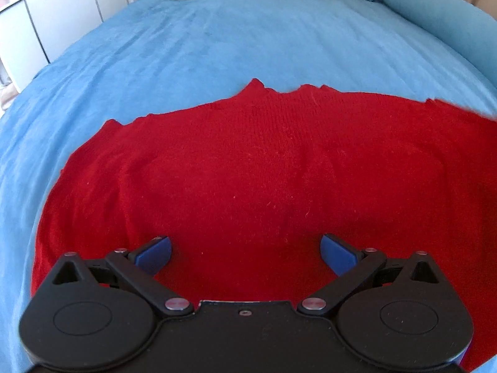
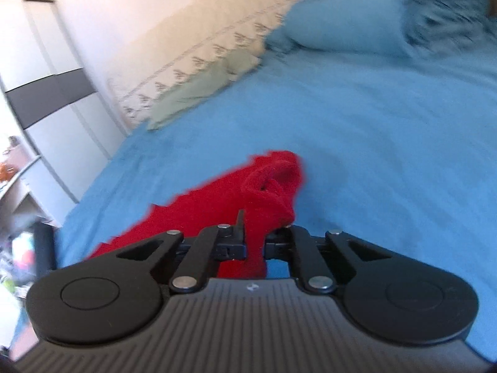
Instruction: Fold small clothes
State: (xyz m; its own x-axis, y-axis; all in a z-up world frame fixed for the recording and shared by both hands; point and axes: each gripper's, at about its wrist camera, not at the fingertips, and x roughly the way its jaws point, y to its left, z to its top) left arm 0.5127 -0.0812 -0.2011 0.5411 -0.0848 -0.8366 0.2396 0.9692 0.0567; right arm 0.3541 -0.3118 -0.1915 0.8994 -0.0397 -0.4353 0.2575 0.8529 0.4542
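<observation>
Jaws spread, the left gripper (image 1: 245, 251) hovers over the red knitted sweater (image 1: 254, 168) on the blue bedspread (image 1: 192, 46); the right gripper (image 2: 255, 233) pinches a bunched edge, which could slip if pulled hard.

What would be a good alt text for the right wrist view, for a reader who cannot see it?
The right gripper is shut on a bunched part of a red sweater, lifting it over a blue bed cover. A green pillow and a blue pillow lie farther back, near a white wardrobe.
</observation>
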